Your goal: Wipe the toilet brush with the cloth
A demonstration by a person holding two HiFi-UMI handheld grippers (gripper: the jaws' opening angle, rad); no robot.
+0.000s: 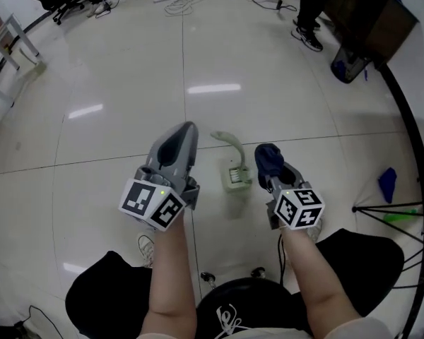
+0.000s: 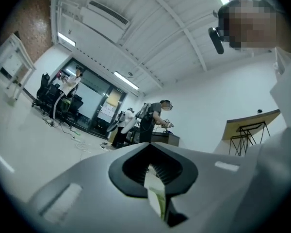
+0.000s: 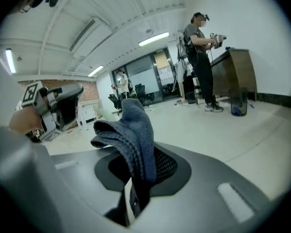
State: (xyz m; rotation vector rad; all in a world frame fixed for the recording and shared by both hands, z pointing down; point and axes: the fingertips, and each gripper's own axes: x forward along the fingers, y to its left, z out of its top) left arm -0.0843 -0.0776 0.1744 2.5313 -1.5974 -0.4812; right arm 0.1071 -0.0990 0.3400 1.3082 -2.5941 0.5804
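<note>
Right fingers [image 3: 199, 178] clamp bunched dark-blue cloth [image 3: 136, 135], left fingers [image 2: 87, 178] closed beside pale-green toilet brush [image 1: 234, 171]

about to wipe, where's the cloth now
The cloth is clamped in the right hand-held gripper, right of centre in the head view, just right of the toilet brush on the floor.

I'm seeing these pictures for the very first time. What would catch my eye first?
The dark blue cloth stands out most, sticking up like a floppy ear from the right tongs that pinch it. Next comes the pale green toilet brush, sitting on the shiny floor between the right tongs and the left tongs, with neither touching it.
</note>
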